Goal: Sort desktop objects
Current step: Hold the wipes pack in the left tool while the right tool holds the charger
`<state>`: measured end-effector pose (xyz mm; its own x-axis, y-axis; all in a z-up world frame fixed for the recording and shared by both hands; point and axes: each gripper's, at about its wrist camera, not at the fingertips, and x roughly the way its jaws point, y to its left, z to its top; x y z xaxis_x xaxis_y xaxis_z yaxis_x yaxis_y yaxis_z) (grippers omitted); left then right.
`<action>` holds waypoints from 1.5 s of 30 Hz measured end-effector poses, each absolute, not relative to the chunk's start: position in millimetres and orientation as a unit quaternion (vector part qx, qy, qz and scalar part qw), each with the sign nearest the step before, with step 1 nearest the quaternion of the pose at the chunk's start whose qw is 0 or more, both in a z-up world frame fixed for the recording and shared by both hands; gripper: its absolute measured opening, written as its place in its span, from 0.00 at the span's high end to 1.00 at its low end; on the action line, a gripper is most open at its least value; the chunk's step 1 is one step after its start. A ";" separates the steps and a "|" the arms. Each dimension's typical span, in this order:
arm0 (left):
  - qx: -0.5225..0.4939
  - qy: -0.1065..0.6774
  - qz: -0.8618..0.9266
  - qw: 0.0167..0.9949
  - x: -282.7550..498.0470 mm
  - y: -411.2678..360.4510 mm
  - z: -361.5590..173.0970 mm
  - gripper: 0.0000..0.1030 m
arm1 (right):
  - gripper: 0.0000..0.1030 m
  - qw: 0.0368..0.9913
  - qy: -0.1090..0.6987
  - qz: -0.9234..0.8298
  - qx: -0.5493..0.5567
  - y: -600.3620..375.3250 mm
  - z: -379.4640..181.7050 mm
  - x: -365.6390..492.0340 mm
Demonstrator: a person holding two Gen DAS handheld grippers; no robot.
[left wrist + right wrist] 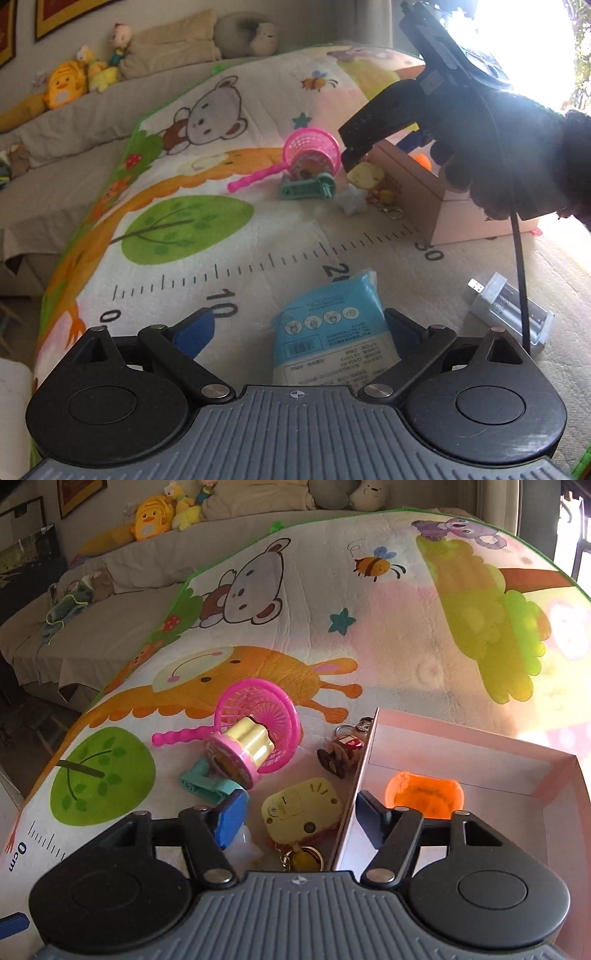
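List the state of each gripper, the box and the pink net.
Left gripper: open, blue tissue packet between its fingers.
Right gripper: open, empty.
Pink cardboard box: open, orange piece inside.
Pink plastic net scoop: tipped on its side.

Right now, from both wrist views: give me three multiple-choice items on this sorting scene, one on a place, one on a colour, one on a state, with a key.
1. Where is the orange ball?
A. inside the pink box
B. in the pink net scoop
C. on the blue packet

2. What colour is the handle of the net scoop?
A. green
B. pink
C. yellow

3. How does the left gripper stand?
A. shut on the packet
B. shut with nothing in it
C. open, with the packet between its fingers

Key: 1 A, the ball lies on the box floor. 2 B, the handle matches the pink net. 3 C, there is a gap between the left finger and the packet.
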<state>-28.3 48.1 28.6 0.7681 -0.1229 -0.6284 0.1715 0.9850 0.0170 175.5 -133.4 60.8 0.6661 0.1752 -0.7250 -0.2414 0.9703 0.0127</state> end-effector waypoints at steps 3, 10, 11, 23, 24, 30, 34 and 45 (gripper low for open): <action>0.027 0.334 -0.079 0.939 -28.4 52.9 28.0 0.03 | 0.31 0.911 0.385 0.141 -0.049 -113.5 59.7 173.5; 0.031 0.341 -0.088 0.936 -33.0 49.5 24.9 0.03 | 0.32 0.922 0.331 0.184 -0.082 -104.5 83.3 121.8; 0.031 0.343 -0.088 0.935 -33.5 48.7 23.2 0.03 | 0.32 0.925 0.316 0.187 -0.093 -109.5 88.8 105.4; 0.036 0.369 -0.081 0.925 -31.1 36.7 13.2 0.03 | 0.28 0.948 0.288 0.097 -0.099 -213.9 95.2 7.9; 0.034 0.372 -0.078 0.925 -30.3 37.0 12.7 0.03 | 0.28 0.949 0.298 0.067 -0.071 -232.6 90.4 22.1; 0.030 0.378 -0.071 0.923 -28.4 38.3 16.2 0.03 | 0.28 0.940 0.337 0.018 0.041 -283.4 60.6 81.4; 0.033 0.379 -0.067 0.922 -29.8 38.8 17.5 0.03 | 0.22 0.938 0.340 0.042 0.058 -266.6 58.7 83.2; 0.044 0.382 -0.062 0.921 -29.9 35.1 18.1 0.03 | 0.19 0.913 0.352 0.175 -0.106 -185.4 66.0 -8.3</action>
<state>-29.9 35.1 18.1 0.7012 -0.0807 -0.7084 0.1475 0.9885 0.0334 -8.3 -185.4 66.0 0.6911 0.2458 -0.6796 -0.3943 0.9164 -0.0695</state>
